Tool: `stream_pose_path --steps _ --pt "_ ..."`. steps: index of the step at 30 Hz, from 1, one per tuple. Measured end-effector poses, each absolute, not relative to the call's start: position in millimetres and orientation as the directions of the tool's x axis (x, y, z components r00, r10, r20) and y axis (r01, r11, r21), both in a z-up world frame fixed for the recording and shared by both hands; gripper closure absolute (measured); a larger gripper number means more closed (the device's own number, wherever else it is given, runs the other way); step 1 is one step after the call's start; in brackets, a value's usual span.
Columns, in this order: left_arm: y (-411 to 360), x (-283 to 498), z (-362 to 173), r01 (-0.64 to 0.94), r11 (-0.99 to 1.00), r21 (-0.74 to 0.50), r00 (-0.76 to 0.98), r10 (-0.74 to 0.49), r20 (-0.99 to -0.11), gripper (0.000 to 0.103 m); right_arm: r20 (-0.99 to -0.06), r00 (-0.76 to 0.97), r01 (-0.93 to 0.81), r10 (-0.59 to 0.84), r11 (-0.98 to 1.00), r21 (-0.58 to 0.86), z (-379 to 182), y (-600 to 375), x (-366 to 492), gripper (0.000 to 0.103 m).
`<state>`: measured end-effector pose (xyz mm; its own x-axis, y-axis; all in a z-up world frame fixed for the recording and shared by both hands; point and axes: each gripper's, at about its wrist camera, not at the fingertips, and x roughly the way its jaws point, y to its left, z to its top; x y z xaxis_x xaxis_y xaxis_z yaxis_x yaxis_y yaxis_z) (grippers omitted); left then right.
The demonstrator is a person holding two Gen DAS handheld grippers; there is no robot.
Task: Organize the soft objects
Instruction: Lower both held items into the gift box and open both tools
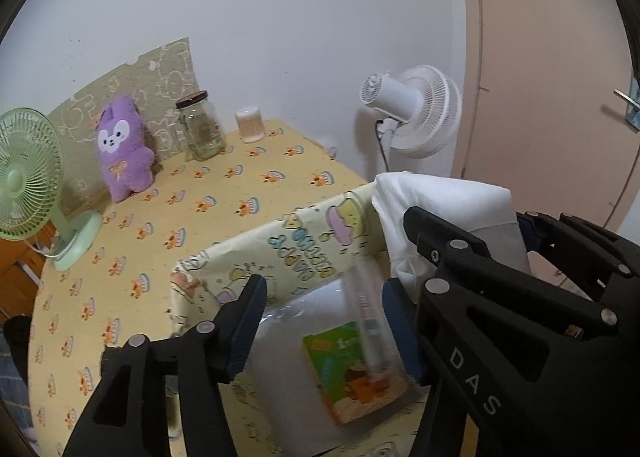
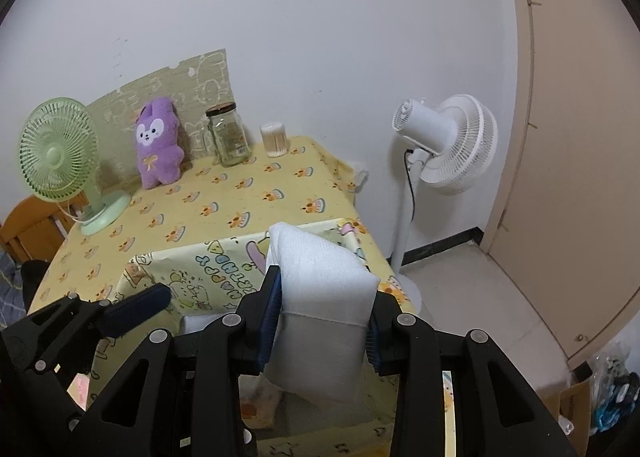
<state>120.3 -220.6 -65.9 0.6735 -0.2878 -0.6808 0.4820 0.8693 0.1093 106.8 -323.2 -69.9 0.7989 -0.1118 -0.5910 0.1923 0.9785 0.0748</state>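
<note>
My right gripper (image 2: 322, 321) is shut on a white soft pack (image 2: 320, 289), held above the right end of a cartoon-print fabric storage box (image 2: 208, 261). In the left wrist view the same pack (image 1: 452, 209) hangs over the box (image 1: 304, 241). My left gripper (image 1: 320, 321) is open, its fingers over the box's inside, where a white tissue pack with a green and orange label (image 1: 352, 369) lies. A purple plush toy (image 1: 122, 149) leans upright against the wall at the back of the table; it also shows in the right wrist view (image 2: 158, 143).
The table has a yellow patterned cloth (image 2: 240, 193). A green desk fan (image 2: 60, 153) stands at the left, a glass jar (image 2: 229, 135) and a cotton-swab tub (image 2: 274, 139) at the back. A white floor fan (image 2: 448, 141) stands right of the table, by a door (image 2: 580, 137).
</note>
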Motion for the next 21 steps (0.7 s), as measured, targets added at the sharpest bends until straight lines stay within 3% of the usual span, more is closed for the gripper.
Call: stream_pose_path --steps 9,12,14,21 --pt "-209.1 129.5 -66.1 0.449 0.887 0.109 0.68 -0.26 -0.686 0.032 -0.592 0.802 0.151 -0.08 0.986 0.07 -69.7 -310.9 122.1 0.058" --pt "-205.9 128.8 -65.4 0.45 0.887 0.104 0.679 -0.265 -0.684 0.027 -0.581 0.812 0.132 -0.065 0.988 0.074 -68.4 -307.9 121.4 0.042" --pt "-203.9 127.9 -64.4 0.452 0.887 0.096 0.68 -0.272 -0.681 0.024 -0.57 0.82 0.13 -0.06 0.988 0.083 -67.2 -306.9 119.6 0.022" --pt "-198.7 122.2 -59.1 0.448 0.889 0.096 0.688 -0.274 -0.672 0.015 -0.566 0.821 0.138 -0.076 0.988 0.068 -60.3 -301.5 113.4 0.016"
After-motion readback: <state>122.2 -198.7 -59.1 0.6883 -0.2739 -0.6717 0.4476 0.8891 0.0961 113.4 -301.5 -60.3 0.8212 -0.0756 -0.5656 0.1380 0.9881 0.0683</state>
